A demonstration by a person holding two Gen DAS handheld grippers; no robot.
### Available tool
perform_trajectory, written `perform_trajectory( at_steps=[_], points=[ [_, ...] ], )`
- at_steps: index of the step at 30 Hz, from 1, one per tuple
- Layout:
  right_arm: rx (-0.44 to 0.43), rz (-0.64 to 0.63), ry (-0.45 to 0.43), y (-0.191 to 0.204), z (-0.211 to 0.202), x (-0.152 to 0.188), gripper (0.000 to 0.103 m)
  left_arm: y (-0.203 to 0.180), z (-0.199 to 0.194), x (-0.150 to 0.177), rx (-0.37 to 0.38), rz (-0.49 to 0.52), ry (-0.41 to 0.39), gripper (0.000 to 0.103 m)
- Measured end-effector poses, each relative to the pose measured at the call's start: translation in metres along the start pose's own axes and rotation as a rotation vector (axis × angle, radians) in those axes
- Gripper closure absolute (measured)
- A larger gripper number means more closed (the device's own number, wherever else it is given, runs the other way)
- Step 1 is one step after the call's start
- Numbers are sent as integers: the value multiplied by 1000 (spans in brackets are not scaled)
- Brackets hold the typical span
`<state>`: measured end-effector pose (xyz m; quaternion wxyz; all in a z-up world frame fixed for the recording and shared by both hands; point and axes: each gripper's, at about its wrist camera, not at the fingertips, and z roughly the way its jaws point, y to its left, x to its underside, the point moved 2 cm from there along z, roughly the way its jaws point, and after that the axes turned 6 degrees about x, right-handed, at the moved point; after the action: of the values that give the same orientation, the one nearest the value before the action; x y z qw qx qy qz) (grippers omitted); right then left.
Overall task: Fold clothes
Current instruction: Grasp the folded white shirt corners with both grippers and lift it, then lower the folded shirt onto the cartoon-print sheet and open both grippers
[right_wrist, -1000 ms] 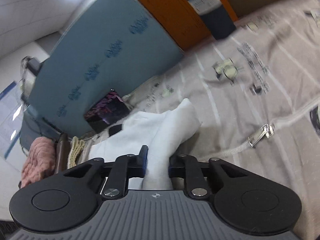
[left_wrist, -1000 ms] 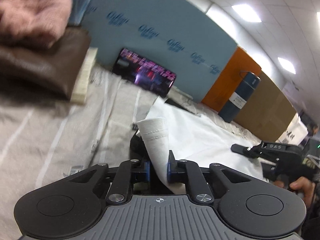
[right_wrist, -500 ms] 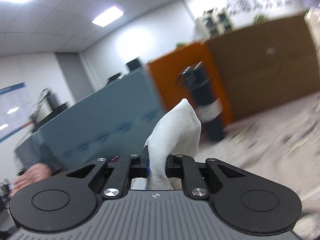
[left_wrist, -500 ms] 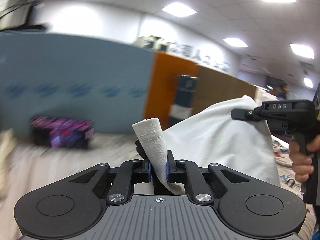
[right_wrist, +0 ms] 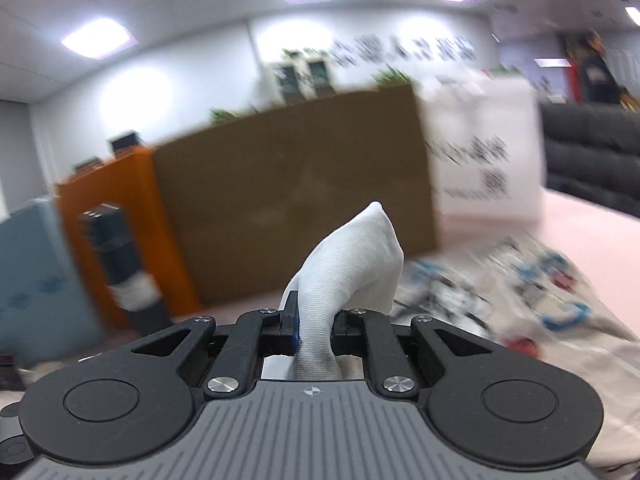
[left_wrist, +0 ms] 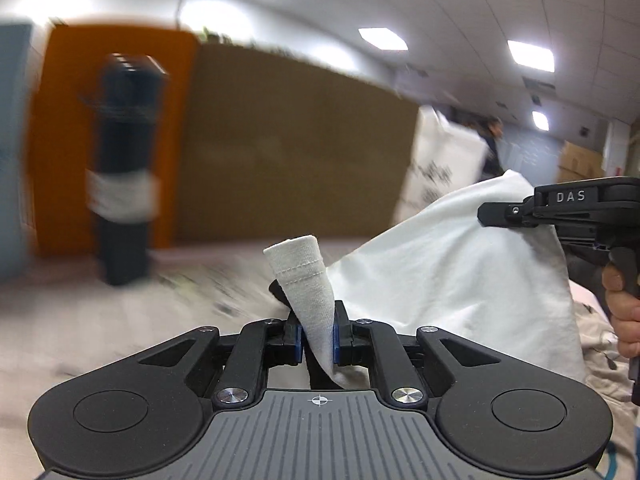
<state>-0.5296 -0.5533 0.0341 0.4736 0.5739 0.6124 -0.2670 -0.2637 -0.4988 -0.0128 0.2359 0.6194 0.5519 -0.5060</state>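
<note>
A white garment [left_wrist: 452,280] hangs stretched in the air between my two grippers. My left gripper [left_wrist: 316,336] is shut on a hemmed corner of it that sticks up between the fingers. My right gripper [right_wrist: 314,328] is shut on another bunched corner [right_wrist: 356,264]. In the left wrist view the right gripper [left_wrist: 560,208] shows at the far right, pinching the garment's upper edge, with the person's hand below it.
A patterned cloth [right_wrist: 520,320] covers the table below. A dark blue bottle [left_wrist: 124,176] stands at the back by an orange panel [left_wrist: 52,140] and a brown cardboard panel [left_wrist: 288,152]. A white printed bag [right_wrist: 480,152] stands at the right. The background is motion-blurred.
Both grippers have lifted the garment off the table and swung to the right. The pink and brown folded clothes and the blue board have left the views.
</note>
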Motion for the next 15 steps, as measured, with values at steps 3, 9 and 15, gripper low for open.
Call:
perform_trajectory(
  at_steps=[3, 9, 15],
  points=[
    [48, 49, 74, -46, 18, 17, 92, -4, 19, 11, 24, 10, 51, 91],
    [59, 225, 130, -101, 41, 62, 82, 13, 26, 18, 64, -70, 99, 85],
    [148, 297, 82, -97, 11, 66, 45, 23, 25, 21, 80, -124, 106, 75]
  ],
)
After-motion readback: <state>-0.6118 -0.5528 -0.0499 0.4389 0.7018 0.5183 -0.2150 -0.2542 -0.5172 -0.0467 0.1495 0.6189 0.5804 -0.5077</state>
